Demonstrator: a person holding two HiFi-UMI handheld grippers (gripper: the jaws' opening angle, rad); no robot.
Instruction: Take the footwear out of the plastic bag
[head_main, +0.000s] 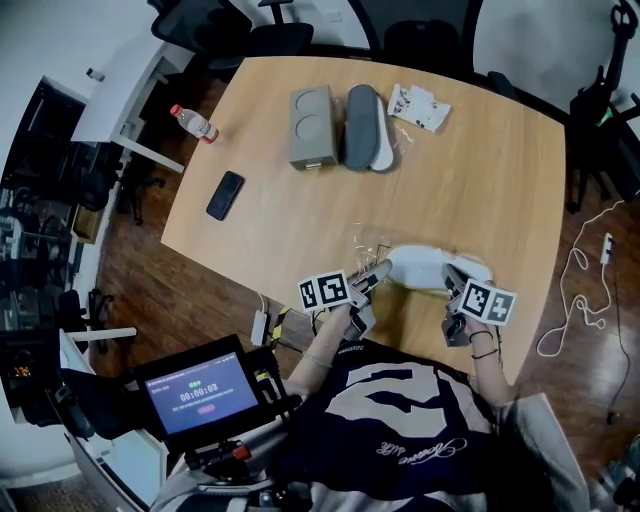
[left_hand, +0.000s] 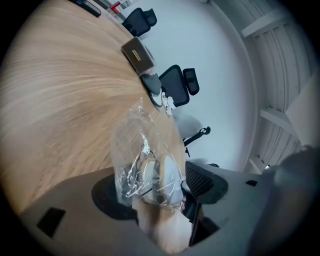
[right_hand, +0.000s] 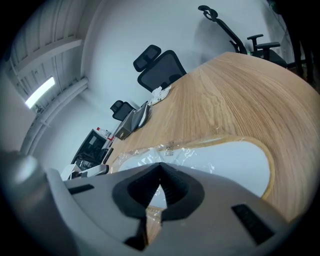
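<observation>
While the footwear (left_hand: 169, 176) is seen wrapped in the clear film of the plastic bag (left_hand: 131, 145), the task is to be judged as barely begun. The white bagged footwear is laid on the tabletop (head_main: 300, 230) close to its near edge, between the two grippers. The left gripper (left_hand: 155, 197) is held with its jaws wide apart. One end of the bag, with the footwear inside, is placed between them, but no firm pressing by the pads can be made out, so no grip is taken as made there. The right gripper (right_hand: 160, 172) is set at the other end with its jaws closed together. They appear to be closed on a fold of the film, though the pinch itself is largely covered by the jaws. So far, one end of the bag seems to be anchored and the other is lined up for a grasp. Everything else is left: the footwear must be gripped through or past the bag's mouth, drawn clear of the film, and set down on the tabletop apart from the emptied bag. Where that mouth lies cannot be told.
</observation>
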